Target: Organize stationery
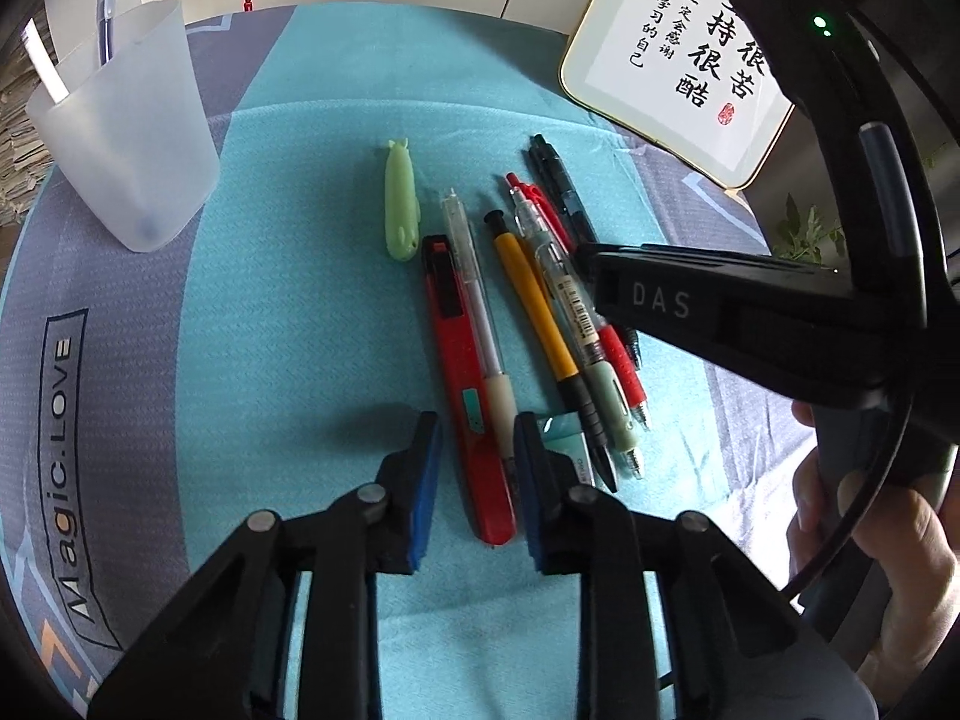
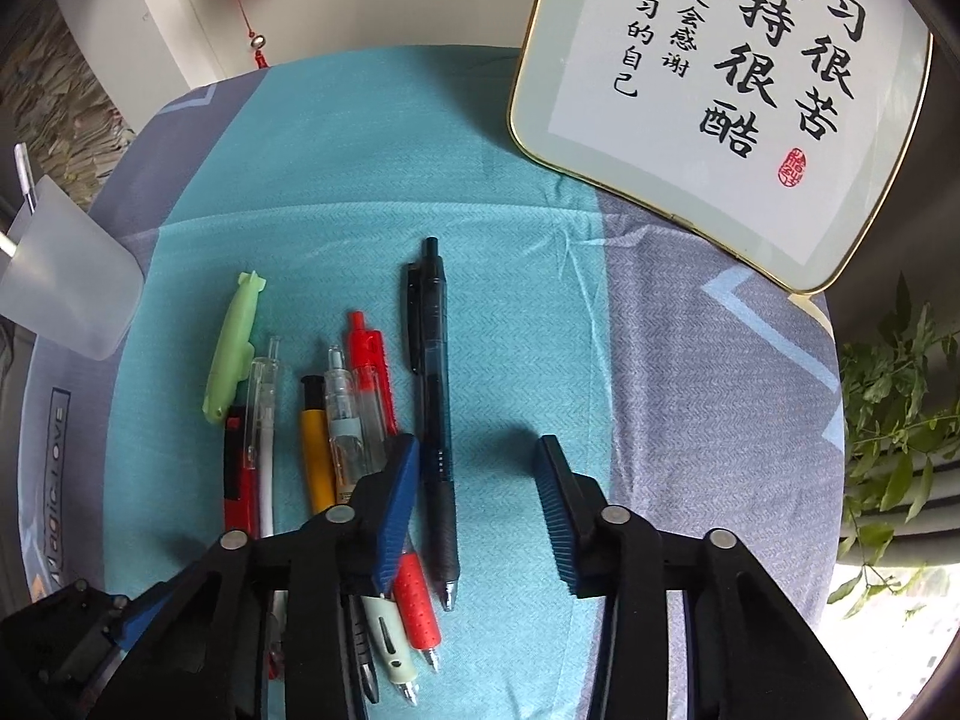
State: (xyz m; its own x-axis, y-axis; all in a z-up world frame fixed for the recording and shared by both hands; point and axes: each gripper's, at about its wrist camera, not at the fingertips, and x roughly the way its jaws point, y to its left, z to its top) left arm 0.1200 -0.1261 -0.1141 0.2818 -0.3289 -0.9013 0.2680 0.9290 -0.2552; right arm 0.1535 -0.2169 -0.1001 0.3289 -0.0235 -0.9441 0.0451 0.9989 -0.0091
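Observation:
Several pens lie side by side on the teal cloth (image 1: pixel 300 312). My left gripper (image 1: pixel 477 450) points down over the red utility knife (image 1: pixel 462 372) and the clear white-grip pen (image 1: pixel 474 306). Both lie between its blue pads; cloth shows between the left pad and the knife. A yellow pen (image 1: pixel 534 306), a pale green pen (image 1: pixel 606 396), a red pen (image 1: pixel 618 354) and a teal eraser (image 1: pixel 564 438) lie to the right. My right gripper (image 2: pixel 474 480) straddles the black pen (image 2: pixel 433 372), with its pads clear of it. A green fish-shaped piece (image 1: pixel 401 204) lies further back.
A frosted cup (image 1: pixel 126 138) holding a blue pen (image 1: pixel 105 18) stands at the back left. A framed calligraphy board (image 2: pixel 720 90) leans at the back right, with a leafy plant (image 2: pixel 900 420) beyond the round table's right edge. A person's hand (image 1: pixel 870 540) grips the right tool.

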